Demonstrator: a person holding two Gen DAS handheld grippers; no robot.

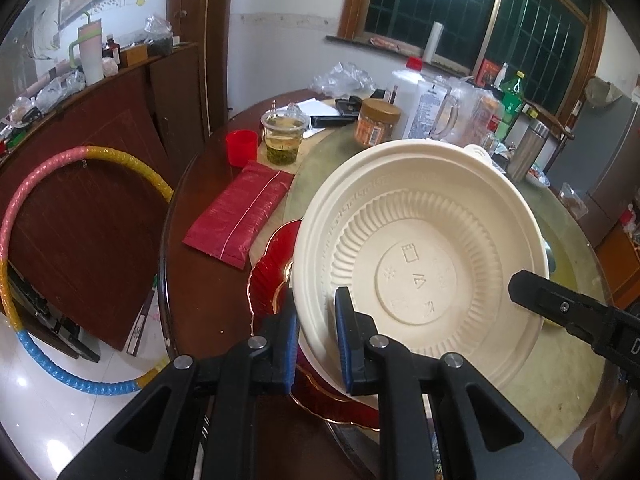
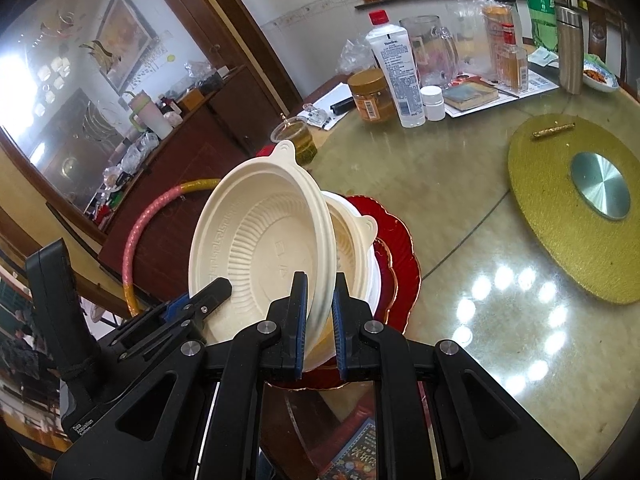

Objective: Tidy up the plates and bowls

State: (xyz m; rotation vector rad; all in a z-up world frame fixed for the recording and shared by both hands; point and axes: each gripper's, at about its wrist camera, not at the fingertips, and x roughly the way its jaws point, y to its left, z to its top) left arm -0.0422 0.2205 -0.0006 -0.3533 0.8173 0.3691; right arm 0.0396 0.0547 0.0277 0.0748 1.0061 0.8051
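Pinching opposite rim edges, the left hand-held gripper [image 1: 316, 340] and right hand-held gripper [image 2: 320, 320] hold the cream bowl [image 1: 420, 264] tilted above the red plates [image 2: 400, 248] (likely for stacking) on the desk [image 2: 460, 200].

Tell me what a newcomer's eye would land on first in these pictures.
The big cream bowl, tilted up on edge at centre, both grippers' jaws clamped on its rim: left gripper, right gripper. Under it lie a second cream bowl and red plates on the glass-topped table. A gold turntable sits right.
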